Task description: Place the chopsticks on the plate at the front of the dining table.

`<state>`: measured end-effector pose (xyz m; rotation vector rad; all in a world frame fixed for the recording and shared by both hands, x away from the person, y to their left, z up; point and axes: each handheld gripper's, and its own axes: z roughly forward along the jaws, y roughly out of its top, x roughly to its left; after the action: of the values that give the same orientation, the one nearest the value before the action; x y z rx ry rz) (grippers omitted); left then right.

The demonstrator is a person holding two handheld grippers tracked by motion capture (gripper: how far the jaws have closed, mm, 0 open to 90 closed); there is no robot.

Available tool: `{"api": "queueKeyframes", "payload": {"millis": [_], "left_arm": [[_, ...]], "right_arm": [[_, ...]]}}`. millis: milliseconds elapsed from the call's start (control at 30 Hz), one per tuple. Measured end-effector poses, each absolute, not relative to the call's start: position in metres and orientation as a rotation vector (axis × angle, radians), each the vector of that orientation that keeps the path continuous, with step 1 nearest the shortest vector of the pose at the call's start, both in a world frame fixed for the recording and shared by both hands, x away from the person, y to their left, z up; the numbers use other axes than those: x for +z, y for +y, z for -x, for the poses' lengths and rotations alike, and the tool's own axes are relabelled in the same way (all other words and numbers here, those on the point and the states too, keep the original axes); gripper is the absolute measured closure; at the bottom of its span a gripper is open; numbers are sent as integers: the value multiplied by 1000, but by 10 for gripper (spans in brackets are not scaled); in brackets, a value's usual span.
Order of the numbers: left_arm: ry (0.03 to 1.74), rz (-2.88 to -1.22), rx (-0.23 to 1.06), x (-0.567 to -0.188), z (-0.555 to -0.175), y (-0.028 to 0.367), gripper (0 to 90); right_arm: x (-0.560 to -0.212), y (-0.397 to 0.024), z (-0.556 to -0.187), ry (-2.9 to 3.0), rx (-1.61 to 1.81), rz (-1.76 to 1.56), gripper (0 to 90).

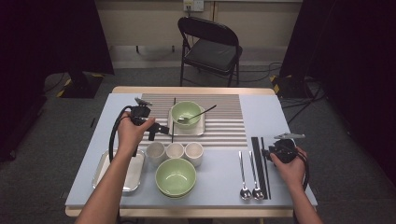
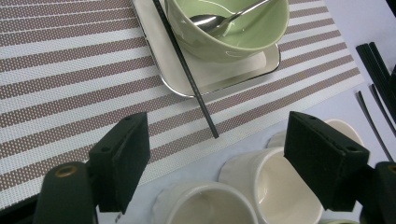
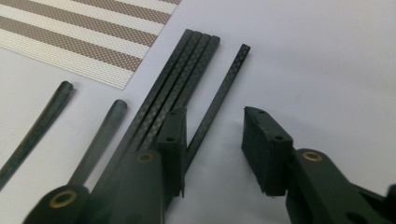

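My right gripper (image 3: pixel 215 122) hangs low over the black chopsticks (image 3: pixel 184 74) at the table's right. One loose chopstick (image 3: pixel 224 86) runs between its jaws, and the pads stand clear of it, so the gripper is open. From above, this gripper (image 1: pixel 269 152) sits beside the chopstick row (image 1: pixel 258 163). My left gripper (image 1: pixel 160 129) is open and empty, hovering above three white cups (image 2: pixel 261 182) near the striped placemat (image 2: pixel 70 79). On the mat a green bowl (image 2: pixel 233 35) holding a spoon (image 2: pixel 217 19) rests on a square plate (image 2: pixel 205 72). A single chopstick (image 2: pixel 184 60) lies across the plate's edge.
Two spoons (image 1: pixel 248 179) lie left of the chopsticks. A second green bowl (image 1: pixel 176 177) sits at the front centre, and a metal tray (image 1: pixel 100 171) lies under my left forearm. A folding chair (image 1: pixel 210 46) stands beyond the table's far edge.
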<state>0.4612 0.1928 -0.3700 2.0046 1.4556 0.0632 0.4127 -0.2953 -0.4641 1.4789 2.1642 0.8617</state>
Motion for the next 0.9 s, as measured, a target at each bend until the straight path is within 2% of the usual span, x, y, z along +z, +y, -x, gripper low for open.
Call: {"api": "queueKeyframes", "payload": {"millis": [567,800,900], "left_arm": [[1423,-2009,57,-364,-459,186,231],[1422,-2014,54,-365,-460,185,231],[1422,-2016,57,-365,-460,186,231]], "right_arm": [[-464,-292,-412,2134,822,-1499,623],[-466,-297,-410,2093,838,-1494,756],[-467,-296,-410,2086,837,-1493,758]]}}
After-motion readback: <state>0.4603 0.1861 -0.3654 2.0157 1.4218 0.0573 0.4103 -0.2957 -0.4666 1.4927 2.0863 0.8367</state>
